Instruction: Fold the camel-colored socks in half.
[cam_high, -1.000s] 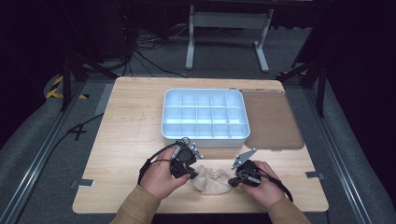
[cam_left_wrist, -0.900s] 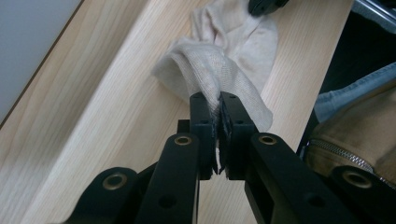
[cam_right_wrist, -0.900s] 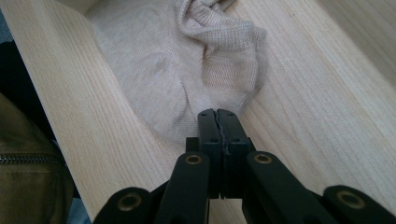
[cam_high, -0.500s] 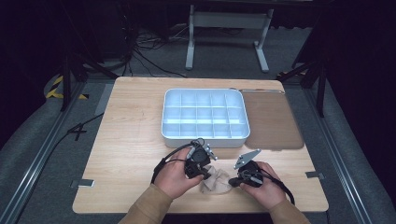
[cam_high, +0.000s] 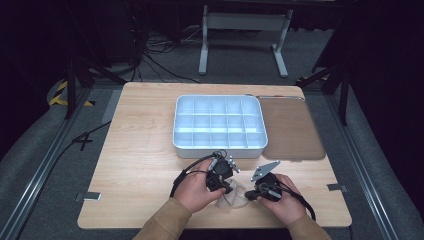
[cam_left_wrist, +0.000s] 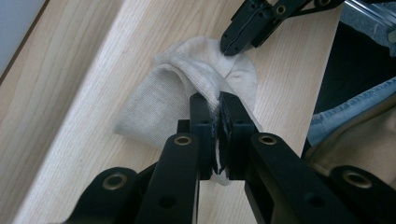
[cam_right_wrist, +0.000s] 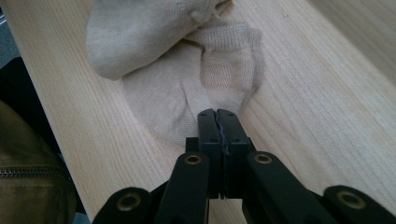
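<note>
- Beige sock (cam_left_wrist: 187, 88) lies crumpled at the worktop's (cam_high: 145, 150) near edge, between both hands.
- Left gripper (cam_left_wrist: 214, 105): fingers clamped on the sock.
- Right gripper (cam_right_wrist: 217, 116): fingers together, pinching the sock's edge.

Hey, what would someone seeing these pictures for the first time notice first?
Probably the beige sock at the table's near edge, pinched from both sides: the left hand-held gripper is shut on a fold of it, the right hand-held gripper on its edge. Behind them, mid-table, sits a white divided tray, apparently empty.
</note>
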